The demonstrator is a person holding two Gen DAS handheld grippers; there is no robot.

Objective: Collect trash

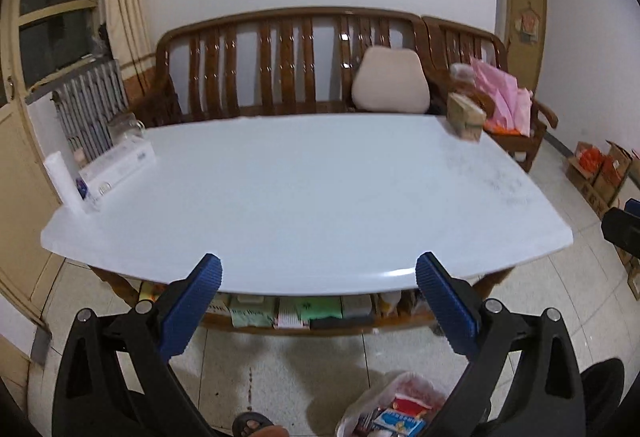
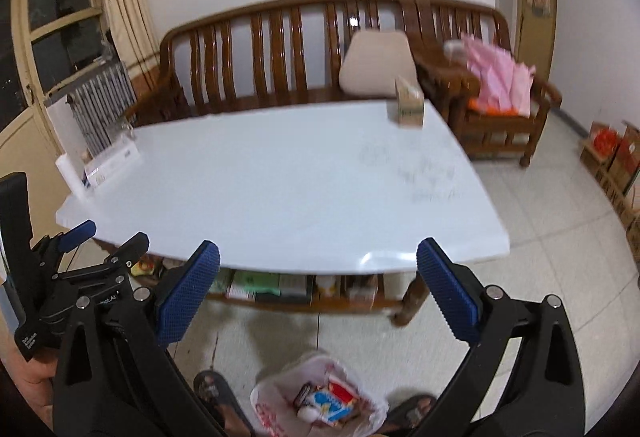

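I have the left gripper [image 1: 319, 279] and the right gripper [image 2: 318, 277] both spread wide, holding nothing, above the near edge of the white table [image 1: 304, 189]. The trash bag [image 2: 320, 397] (wrappers inside) sits open on the floor below, between my sandals [image 2: 212, 389].
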